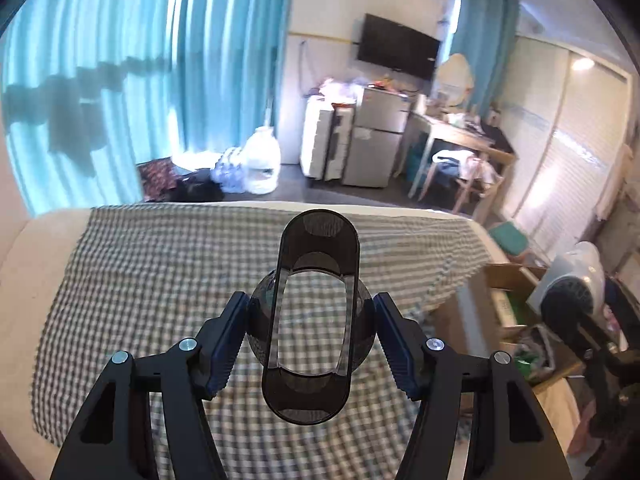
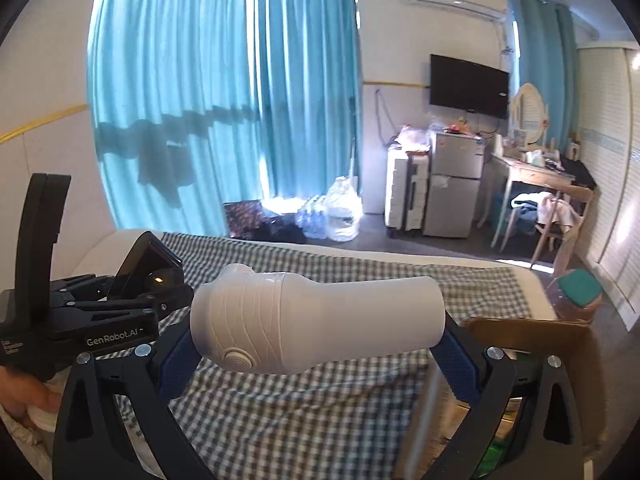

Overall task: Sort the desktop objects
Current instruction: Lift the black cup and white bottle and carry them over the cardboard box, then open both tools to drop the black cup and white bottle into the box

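Carry step, both loads off the bed. Left gripper [image 1: 310,344] clamped on dark smoked-plastic stand [image 1: 314,312], round base between the pads, oval frame rising ahead of the fingertips. Right gripper [image 2: 316,344] gripping white ribbed device [image 2: 316,316] crosswise, ends overhanging both fingers. Checked cloth [image 1: 160,264] below. Next, likely: swing right to cardboard box [image 2: 528,332], just past the right finger; lower before releasing.

One legible marking: "GenRobot.AI", white lettering on the black side face of the left tongs [image 2: 120,300], right wrist view. A smaller white block of text sits lower left of that marking on the same body; too small to read.
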{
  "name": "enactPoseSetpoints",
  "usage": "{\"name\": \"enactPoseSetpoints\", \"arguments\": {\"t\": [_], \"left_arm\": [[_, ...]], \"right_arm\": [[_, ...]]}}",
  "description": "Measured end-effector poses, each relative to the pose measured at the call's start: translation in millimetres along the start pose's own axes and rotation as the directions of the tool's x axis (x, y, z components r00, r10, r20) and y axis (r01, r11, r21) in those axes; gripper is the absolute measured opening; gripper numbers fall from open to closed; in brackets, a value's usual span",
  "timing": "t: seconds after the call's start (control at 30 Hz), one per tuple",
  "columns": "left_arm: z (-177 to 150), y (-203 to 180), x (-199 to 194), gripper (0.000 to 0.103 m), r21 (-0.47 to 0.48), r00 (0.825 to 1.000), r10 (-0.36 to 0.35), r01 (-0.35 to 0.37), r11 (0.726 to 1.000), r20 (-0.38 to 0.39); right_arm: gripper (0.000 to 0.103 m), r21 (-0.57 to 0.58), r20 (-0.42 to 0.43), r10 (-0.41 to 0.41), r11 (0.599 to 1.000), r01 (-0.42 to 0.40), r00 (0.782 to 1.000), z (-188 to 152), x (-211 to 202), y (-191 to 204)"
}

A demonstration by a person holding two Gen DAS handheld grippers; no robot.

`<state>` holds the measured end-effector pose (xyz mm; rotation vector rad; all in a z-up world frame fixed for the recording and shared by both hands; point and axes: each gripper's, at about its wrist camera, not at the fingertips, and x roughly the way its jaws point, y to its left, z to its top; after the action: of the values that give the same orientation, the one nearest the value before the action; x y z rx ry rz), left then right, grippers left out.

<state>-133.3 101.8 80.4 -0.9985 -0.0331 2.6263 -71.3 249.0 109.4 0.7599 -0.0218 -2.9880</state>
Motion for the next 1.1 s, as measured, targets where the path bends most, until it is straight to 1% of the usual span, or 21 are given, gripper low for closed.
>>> {"name": "enactPoseSetpoints", "arguments": {"t": [0.1,0.13,0.2,0.3,0.4,0.53,0.73,0.87,0.97,1.03,1.1], "left_arm": [[1.8,-37.8,-0.2,0.065,0.028,0.998,-0.068,0.069,0.997,-0.011],[1.0,-48.1,0.2,0.065,0.043,0.997,-0.080,0.081,0.996,-0.015],[-2.2,-77.4,2.3,0.065,0.091,0.993,-0.114,0.116,0.989,-0.028],[-6.9,-122.2,7.3,0.065,0.157,0.983,-0.174,0.181,0.971,-0.056],[-13.3,-159.9,16.4,0.065,0.202,0.972,-0.219,0.231,0.952,-0.080],[-23.0,-196.2,37.0,0.065,0.218,0.956,-0.265,0.288,0.933,-0.128],[-41.4,-231.4,77.2,0.065,0.260,0.946,-0.256,0.302,0.917,-0.198],[-53.9,-243.6,105.1,0.065,0.253,0.937,-0.254,0.313,0.915,-0.241],[-60.8,-252.0,117.8,0.065,0.266,0.934,-0.246,0.314,0.911,-0.259],[-63.5,-255.0,123.1,0.065,0.277,0.933,-0.241,0.314,0.908,-0.266],[-65.3,-257.2,127.0,0.065,0.282,0.932,-0.239,0.315,0.906,-0.273]], "right_arm": [[0.100,0.030,-0.002,-0.043,0.999,0.043,0.999,-5.1,-18.5,-28.6],[0.100,0.047,-0.009,-0.066,0.997,0.067,0.998,-9.0,-25.4,-40.2],[0.100,0.082,-0.024,-0.088,0.993,0.089,0.996,-15.0,-34.4,-61.6],[0.100,0.117,-0.036,-0.140,0.983,0.143,0.990,-21.3,-49.3,-95.1],[0.100,0.166,-0.063,-0.188,0.966,0.196,0.980,-28.8,-56.7,-132.4],[0.100,0.220,-0.114,-0.230,0.943,0.250,0.967,-47.8,-50.2,-175.2],[0.100,0.279,-0.181,-0.232,0.920,0.276,0.956,-82.3,-26.4,-218.3],[0.100,0.314,-0.220,-0.225,0.905,0.287,0.949,-104.3,-6.9,-240.2],[0.100,0.341,-0.244,-0.216,0.894,0.292,0.945,-111.9,1.6,-254.4],[0.100,0.371,-0.254,-0.190,0.887,0.277,0.948,-115.2,4.8,-260.7],[0.102,0.377,-0.244,-0.205,0.881,0.287,0.948,-115.1,1.0,-263.0]]}}
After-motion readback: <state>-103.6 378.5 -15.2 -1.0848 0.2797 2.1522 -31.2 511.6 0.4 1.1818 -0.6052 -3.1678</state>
